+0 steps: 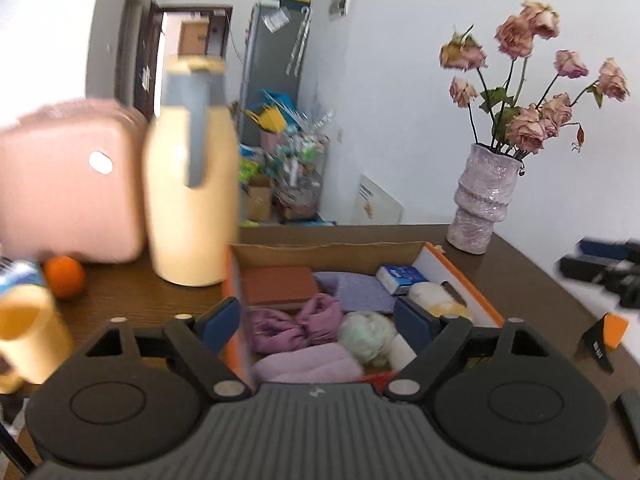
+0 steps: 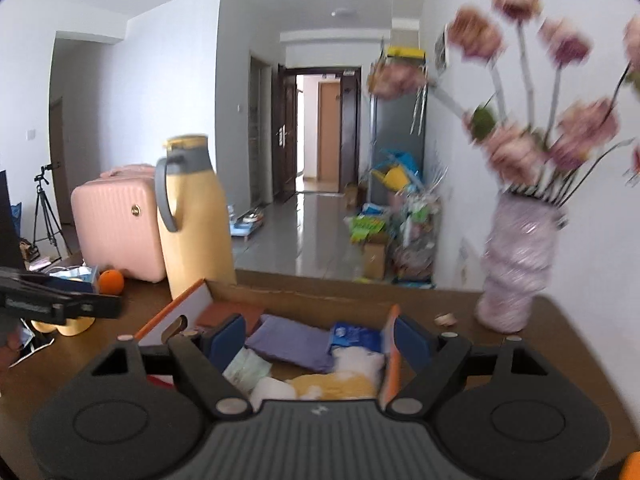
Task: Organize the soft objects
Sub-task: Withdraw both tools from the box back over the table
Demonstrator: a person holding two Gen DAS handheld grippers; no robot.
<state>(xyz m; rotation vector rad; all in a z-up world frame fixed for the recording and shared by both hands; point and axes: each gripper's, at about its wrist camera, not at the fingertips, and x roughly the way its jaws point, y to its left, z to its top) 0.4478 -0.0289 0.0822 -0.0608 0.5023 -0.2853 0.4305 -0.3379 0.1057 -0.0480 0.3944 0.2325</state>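
Note:
An orange-edged cardboard box (image 1: 332, 250) stands on the brown table and holds soft things: a purple bow scrunchie (image 1: 296, 326), a pale green fluffy ball (image 1: 366, 336), a pink plush roll (image 1: 308, 366), a lilac cloth (image 1: 360, 292), a cream plush (image 1: 434, 296), a blue tissue pack (image 1: 400, 276) and a brown notebook (image 1: 278, 286). My left gripper (image 1: 318, 322) is open and empty above the box's near side. My right gripper (image 2: 320, 342) is open and empty over the same box (image 2: 296, 300), above the lilac cloth (image 2: 292, 342), tissue pack (image 2: 356, 336) and yellow-white plush (image 2: 336, 386).
A yellow thermos jug (image 1: 192, 172), a pink case (image 1: 68, 184), an orange (image 1: 64, 276) and a yellow cup (image 1: 28, 340) stand left of the box. A pink vase of dried roses (image 1: 484, 196) stands at the back right. Black devices (image 1: 608, 268) lie at the right edge.

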